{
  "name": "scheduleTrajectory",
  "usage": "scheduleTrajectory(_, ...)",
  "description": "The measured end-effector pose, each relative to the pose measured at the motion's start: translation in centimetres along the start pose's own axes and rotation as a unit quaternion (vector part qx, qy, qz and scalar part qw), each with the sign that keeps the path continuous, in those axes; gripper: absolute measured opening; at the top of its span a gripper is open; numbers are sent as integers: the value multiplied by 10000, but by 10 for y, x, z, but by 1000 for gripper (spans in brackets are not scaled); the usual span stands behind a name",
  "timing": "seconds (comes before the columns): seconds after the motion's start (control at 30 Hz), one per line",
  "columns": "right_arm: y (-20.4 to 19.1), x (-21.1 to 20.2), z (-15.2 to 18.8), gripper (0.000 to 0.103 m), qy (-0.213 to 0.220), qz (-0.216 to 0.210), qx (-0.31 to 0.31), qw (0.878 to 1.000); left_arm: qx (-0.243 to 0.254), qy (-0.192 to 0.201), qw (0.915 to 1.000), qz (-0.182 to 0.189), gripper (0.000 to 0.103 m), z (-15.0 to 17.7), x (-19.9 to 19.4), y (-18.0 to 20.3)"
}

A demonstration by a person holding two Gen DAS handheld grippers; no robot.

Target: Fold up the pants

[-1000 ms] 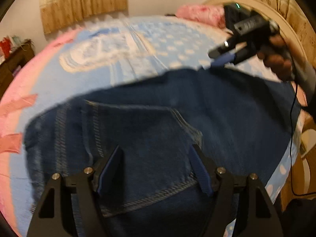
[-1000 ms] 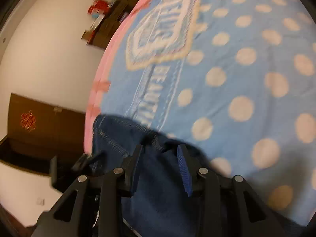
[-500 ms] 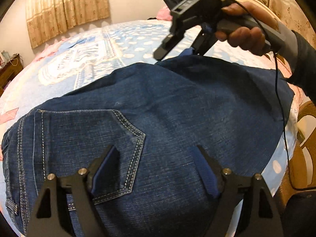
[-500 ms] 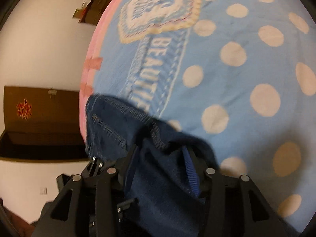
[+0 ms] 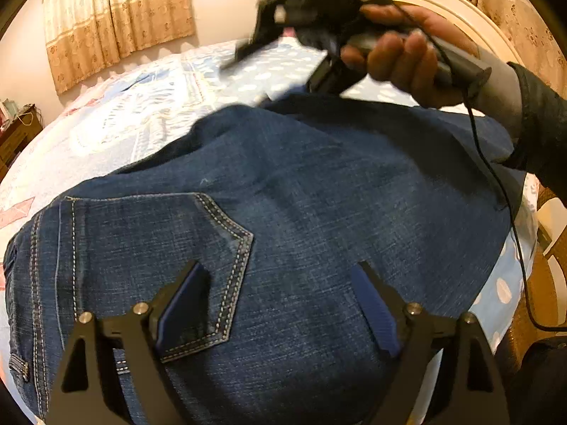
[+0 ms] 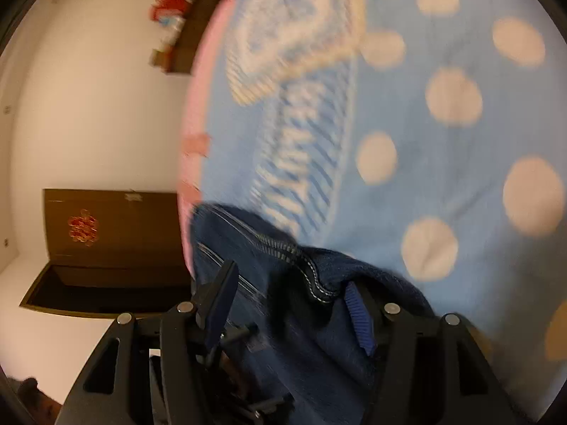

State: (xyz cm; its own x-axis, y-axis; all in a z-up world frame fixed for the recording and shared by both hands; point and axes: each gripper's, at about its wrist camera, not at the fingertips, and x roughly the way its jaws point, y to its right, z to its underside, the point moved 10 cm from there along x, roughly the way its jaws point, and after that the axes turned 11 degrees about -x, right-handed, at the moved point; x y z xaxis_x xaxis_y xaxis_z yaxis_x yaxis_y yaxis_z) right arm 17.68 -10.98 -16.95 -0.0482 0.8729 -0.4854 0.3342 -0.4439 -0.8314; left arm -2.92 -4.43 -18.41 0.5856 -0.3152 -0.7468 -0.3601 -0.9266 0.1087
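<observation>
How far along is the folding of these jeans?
Partway, it seems. The jeans lie doubled on the bed, back pocket up. The right gripper is open around the far edge; the left gripper hovers open. Further folds look left to do.

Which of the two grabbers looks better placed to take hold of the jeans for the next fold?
Probably the right gripper: its open fingers already straddle a raised edge of the jeans. The left gripper is open over flat denim by the back pocket.

Right tongs (image 6: 287, 301) have spread, releasing jeans (image 5: 283, 230).
</observation>
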Motion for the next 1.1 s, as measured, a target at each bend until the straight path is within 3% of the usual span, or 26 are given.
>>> scheduleTrajectory(0.1, -14, -36, -21, 60, 908, -735, 183, 9930, 41, 15, 10000, 2, 90, 2, -1, 1)
scheduleTrajectory(0.17, -8, -55, -32, 60, 1446, -677, 272, 9868, 94, 32, 9999, -40, 90, 4, 0, 3)
scheduleTrajectory(0.23, 4, -62, -37, 60, 1595, -592, 516, 9841, 94, 24, 9999, -61, 90, 2, 1, 5)
scheduleTrajectory(0.43, 16, -38, -6, 60, 456, 377, 321, 9977, 64, 19, 10000, -36, 91, 1, 0, 5)
scheduleTrajectory(0.53, 14, -21, 9, 60, -74, -13, 516, 9986, 50, 18, 10000, -19, 91, -4, 3, 1)
scheduleTrajectory(0.7, 14, 10, 8, 61, -379, -245, 582, 9973, -2, 18, 10000, -1, 91, -5, 1, -6)
scheduleTrajectory(0.8, 17, 24, -2, 64, -312, -149, 671, 9971, 37, 29, 10000, -32, 92, -4, 2, -5)
scheduleTrajectory(0.97, 4, -15, -35, 64, 744, -553, 535, 9943, 63, 42, 10000, -42, 93, -3, 5, -3)
scheduleTrajectory(1.1, 8, -15, -36, 64, 635, -280, 569, 9960, 45, 46, 10000, -23, 93, -2, 4, -1)
